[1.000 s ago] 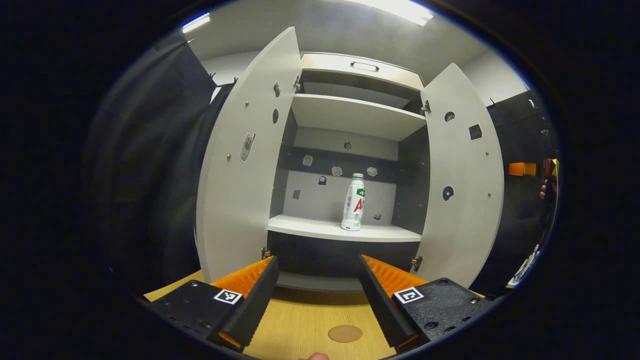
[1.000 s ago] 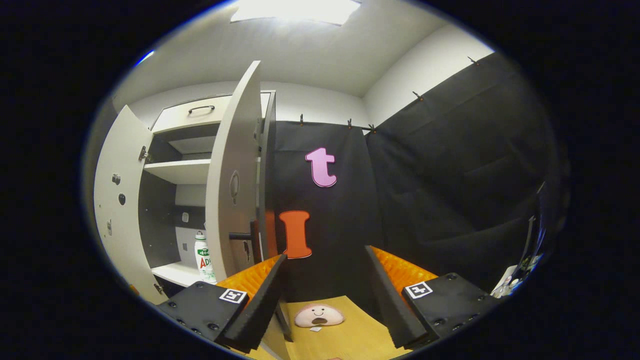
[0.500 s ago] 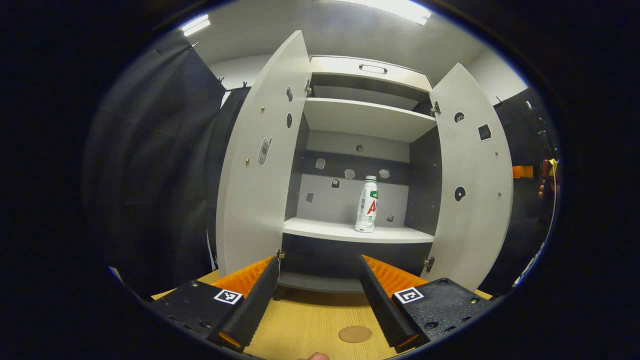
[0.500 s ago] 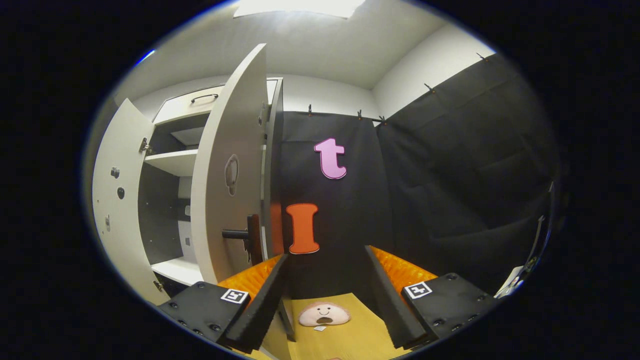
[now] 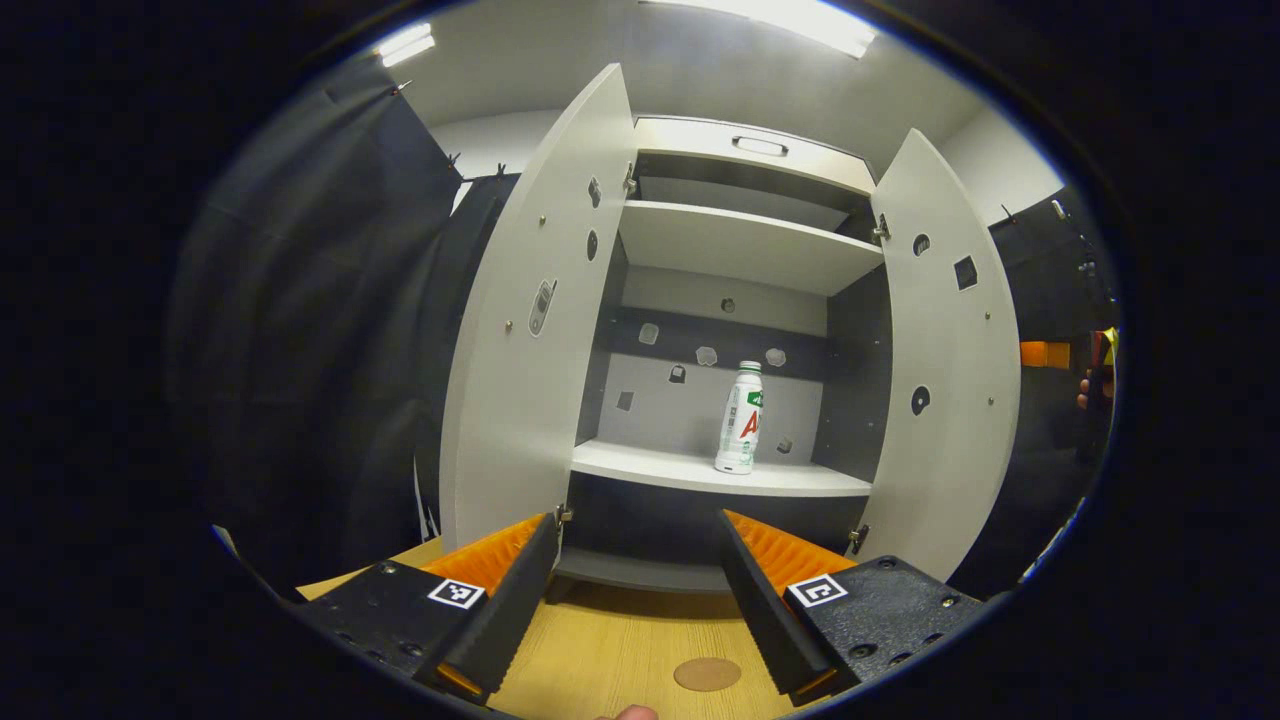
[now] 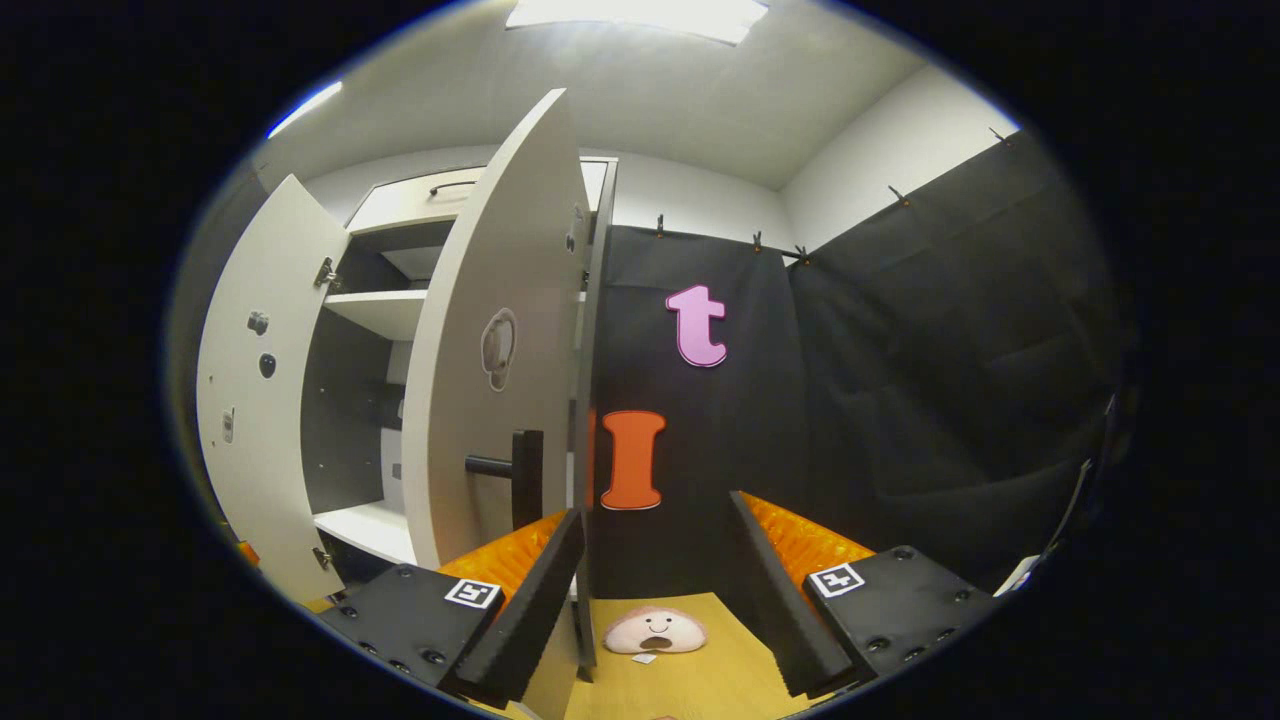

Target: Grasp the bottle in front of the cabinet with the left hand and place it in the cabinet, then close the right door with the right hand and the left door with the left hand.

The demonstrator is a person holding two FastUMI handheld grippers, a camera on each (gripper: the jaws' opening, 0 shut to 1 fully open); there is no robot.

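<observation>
A white bottle (image 5: 740, 418) with a green and red label stands upright on the lower shelf (image 5: 700, 470) of the white cabinet. Both doors hang open in the left gripper view: the left door (image 5: 530, 330) and the right door (image 5: 945, 370). My left gripper (image 5: 638, 580) is open and empty, well back from the cabinet over the wooden table. In the right gripper view, the right door (image 6: 495, 340) stands just left of my open, empty right gripper (image 6: 655, 580). Its black handle (image 6: 515, 470) sticks out close above my left finger (image 6: 525, 585).
The wooden table (image 5: 620, 640) carries a round brown coaster (image 5: 707, 674) near my left gripper. A small pink plush face (image 6: 655, 632) lies on the table between my right fingers. Black cloth walls close in on both sides. A person's hand (image 5: 1085, 385) shows at far right.
My right gripper has moved nearer the right door's outer face, and the door has swung slightly inward, hiding the bottle from that view. The left gripper has drawn back a little.
</observation>
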